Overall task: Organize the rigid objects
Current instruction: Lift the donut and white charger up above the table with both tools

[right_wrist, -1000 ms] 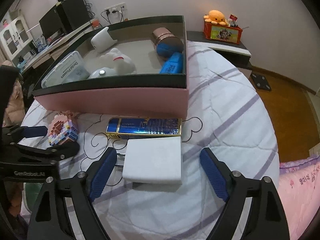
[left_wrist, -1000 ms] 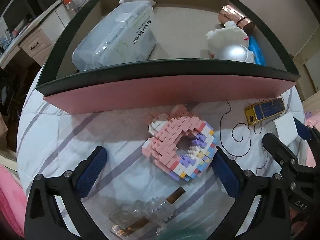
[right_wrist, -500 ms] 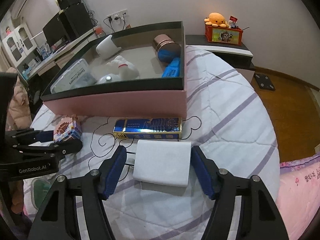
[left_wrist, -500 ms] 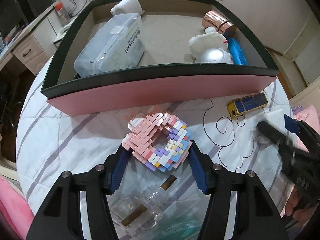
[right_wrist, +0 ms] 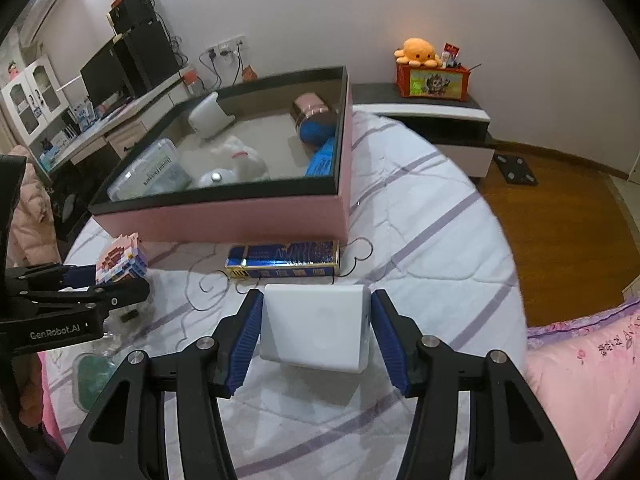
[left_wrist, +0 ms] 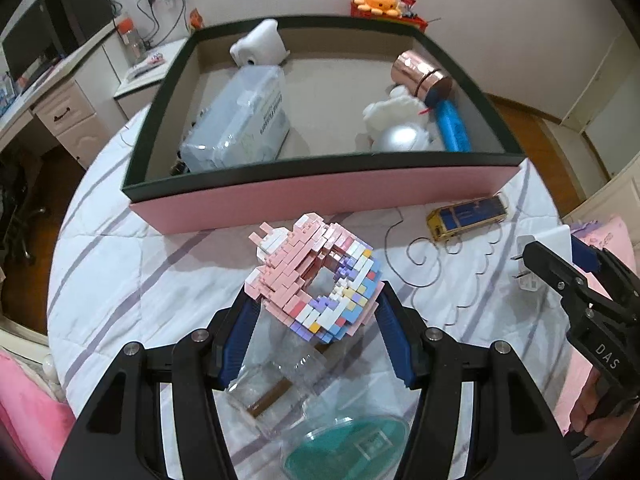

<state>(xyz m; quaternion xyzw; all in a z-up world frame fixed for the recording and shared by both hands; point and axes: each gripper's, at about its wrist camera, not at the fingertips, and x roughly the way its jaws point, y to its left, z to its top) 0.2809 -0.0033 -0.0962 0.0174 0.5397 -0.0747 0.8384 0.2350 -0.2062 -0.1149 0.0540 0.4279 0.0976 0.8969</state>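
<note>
A pink and pastel brick doughnut (left_wrist: pixel 312 276) hangs tilted just above the bed, and my left gripper (left_wrist: pixel 316 300) is shut on its lower sides. My right gripper (right_wrist: pixel 316 304) has its jaws closing on a white charger block (right_wrist: pixel 316 328); the blue pads press both its sides and it is raised off the quilt. In the right wrist view the left gripper (right_wrist: pixel 100 280) with the doughnut (right_wrist: pixel 120 258) shows at far left. Behind both stands the open pink box (left_wrist: pixel 320 200) with a dark rim.
A blue and gold box (right_wrist: pixel 284 260) lies on the quilt against the pink box's front. A clear bottle (left_wrist: pixel 280 384) and a teal lid (left_wrist: pixel 348 448) lie under the left gripper. Inside the box are a flossers pack (left_wrist: pixel 240 124), a copper tin (left_wrist: pixel 420 76), a white plush (left_wrist: pixel 396 112).
Both grippers went from wide open to closed: the left one on the brick doughnut, the right one on the white block. Both objects have risen off the quilt.
</note>
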